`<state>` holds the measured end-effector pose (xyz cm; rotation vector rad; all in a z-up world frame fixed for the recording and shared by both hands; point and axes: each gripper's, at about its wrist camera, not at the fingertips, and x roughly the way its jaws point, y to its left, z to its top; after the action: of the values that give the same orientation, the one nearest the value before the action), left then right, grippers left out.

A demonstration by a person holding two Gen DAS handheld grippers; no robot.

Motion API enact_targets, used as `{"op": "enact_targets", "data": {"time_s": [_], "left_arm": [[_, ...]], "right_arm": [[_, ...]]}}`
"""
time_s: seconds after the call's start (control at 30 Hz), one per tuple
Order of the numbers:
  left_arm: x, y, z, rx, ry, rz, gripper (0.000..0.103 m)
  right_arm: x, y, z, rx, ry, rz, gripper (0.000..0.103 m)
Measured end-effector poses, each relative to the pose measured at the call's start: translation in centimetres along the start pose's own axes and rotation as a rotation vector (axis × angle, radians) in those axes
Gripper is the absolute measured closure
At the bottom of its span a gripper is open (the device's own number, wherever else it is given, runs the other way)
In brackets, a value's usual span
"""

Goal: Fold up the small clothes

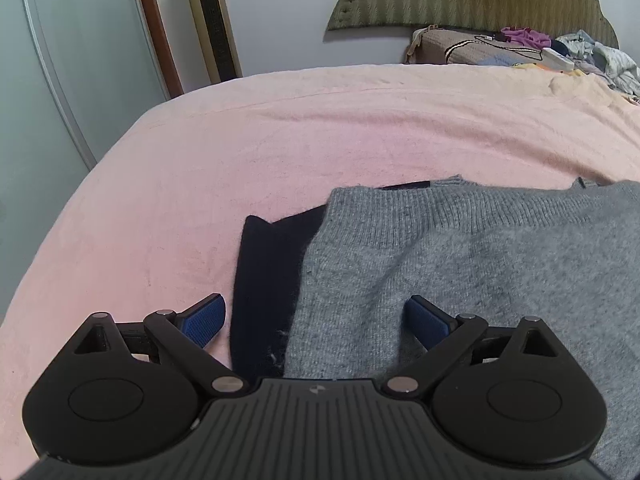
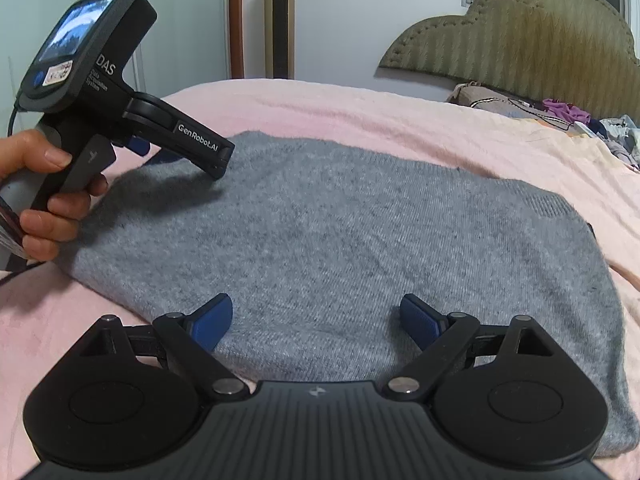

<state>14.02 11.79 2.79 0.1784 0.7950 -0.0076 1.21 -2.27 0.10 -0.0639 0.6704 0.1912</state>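
A grey knitted sweater (image 2: 352, 240) lies flat on the pink fleece blanket (image 1: 200, 168) that covers the bed, near its front edge, and both views cut it off at the bottom behind the gripper bodies. Under its left side a dark navy garment (image 1: 264, 280) shows only as a narrow strip; the rest is hidden, so its shape is hard to make out. The left gripper (image 1: 316, 318) hangs over the left edge of the sweater with its blue pads wide apart and nothing between them. The right gripper (image 2: 316, 316) is also spread wide above the middle of the sweater, holding nothing. In the right wrist view a person's hand (image 2: 44, 200) grips the handle of the left device. At the far right corner, by the olive quilted headboard (image 2: 520, 36), a pile of mixed clothes (image 1: 592, 60) is small and unclear.
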Motion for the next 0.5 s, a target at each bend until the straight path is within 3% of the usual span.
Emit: {"op": "enact_targets", "data": {"time_s": [0.1,0.5], "left_arm": [[0.13,0.22,-0.19,-0.007,0.006,-0.002,0.005],[0.67,0.52,-0.83,-0.032,0.018,-0.002,0.002]], "right_arm": [[0.04,0.25,-0.26,-0.019,-0.002,-0.019,0.006],[0.40,-0.23,-0.76,0.009,0.002,-0.024,0.000]]}}
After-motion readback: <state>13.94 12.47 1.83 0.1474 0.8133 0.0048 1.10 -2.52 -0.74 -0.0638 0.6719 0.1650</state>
